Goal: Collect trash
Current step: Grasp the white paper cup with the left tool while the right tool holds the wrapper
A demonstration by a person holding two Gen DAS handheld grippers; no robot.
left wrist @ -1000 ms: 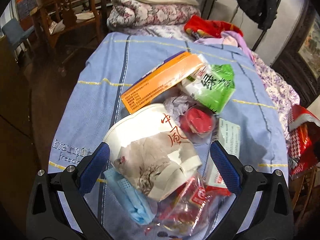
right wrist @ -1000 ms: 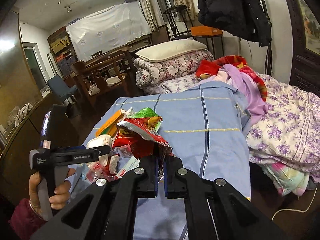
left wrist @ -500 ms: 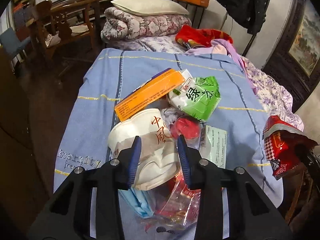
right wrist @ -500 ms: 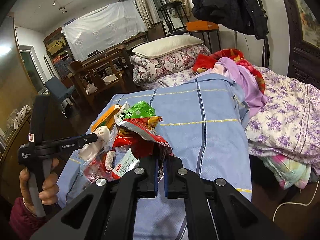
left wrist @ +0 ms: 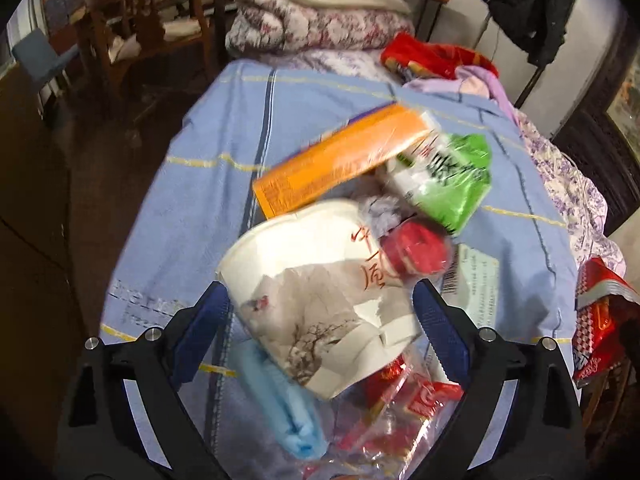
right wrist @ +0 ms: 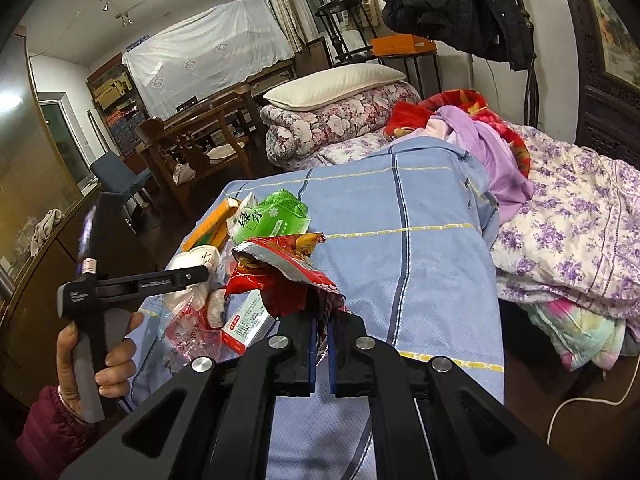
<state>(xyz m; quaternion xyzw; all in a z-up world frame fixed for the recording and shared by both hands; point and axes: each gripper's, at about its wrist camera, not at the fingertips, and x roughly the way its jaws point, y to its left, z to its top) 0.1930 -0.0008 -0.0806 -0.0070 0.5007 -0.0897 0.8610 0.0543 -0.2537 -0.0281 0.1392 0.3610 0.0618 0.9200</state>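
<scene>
A: Where is the paper bowl (left wrist: 320, 296)?
B: It lies on its side between the jaws of the left gripper (left wrist: 320, 324), which stand wide apart around it. I cannot tell if the blue pads touch it.
A: And the right gripper (right wrist: 320, 350)?
B: Its jaws are clamped on a crinkled red foil wrapper (right wrist: 280, 276).
A: Beyond the bowl?
B: An orange box (left wrist: 340, 160) and a green packet (left wrist: 448, 180), then bare blue blanket (left wrist: 192, 184) up to the bed's edge.

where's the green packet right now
In the left wrist view the green packet lies on the blue sheet at the far right of the trash pile, touching the orange box, beyond the paper bowl.
</scene>
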